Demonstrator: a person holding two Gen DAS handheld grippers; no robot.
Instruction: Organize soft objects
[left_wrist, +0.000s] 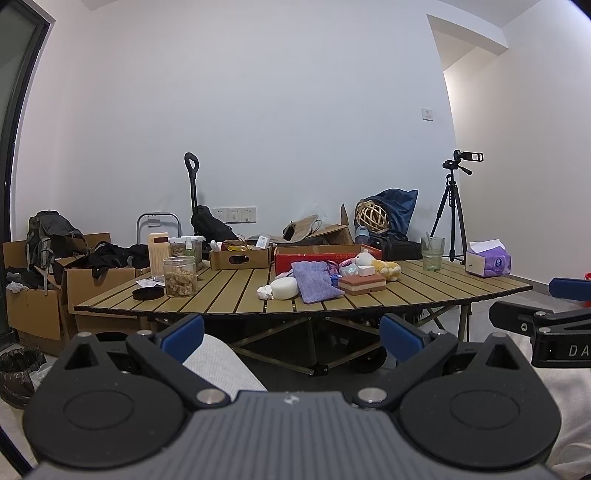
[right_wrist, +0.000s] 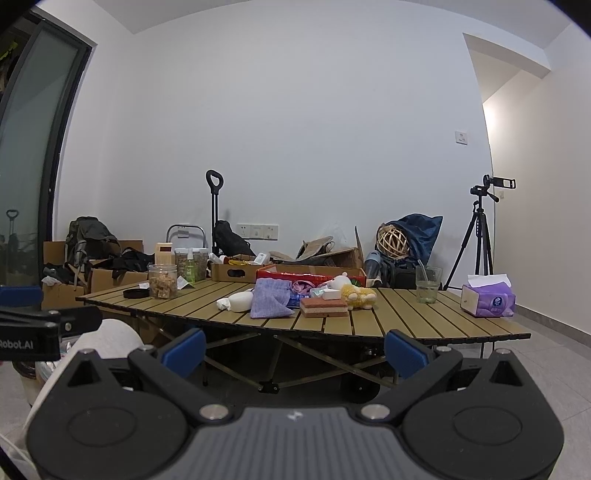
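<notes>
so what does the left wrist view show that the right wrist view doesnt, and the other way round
Only the left wrist view shows the right gripper, coming in at its right edge, and a black bin bag on the floor at lower left.

Only the right wrist view shows the left gripper, at its left edge, and a green bottle among the jars.

Both share the slatted table with the purple cloth, white sponge, yellow plush toy, glass jar, tissue box and tripod. Both grippers are open and holding nothing.

Soft things heaped mid-table toward its near edge: lilac cloth (left_wrist: 317, 281) draped flat, white oval sponge (left_wrist: 283, 288) at its left, crumpled white wad (left_wrist: 264, 292) beyond, pink-and-cream layered sponge (left_wrist: 362, 285) right, yellow plush toy (left_wrist: 386, 268) lying behind it.
</notes>
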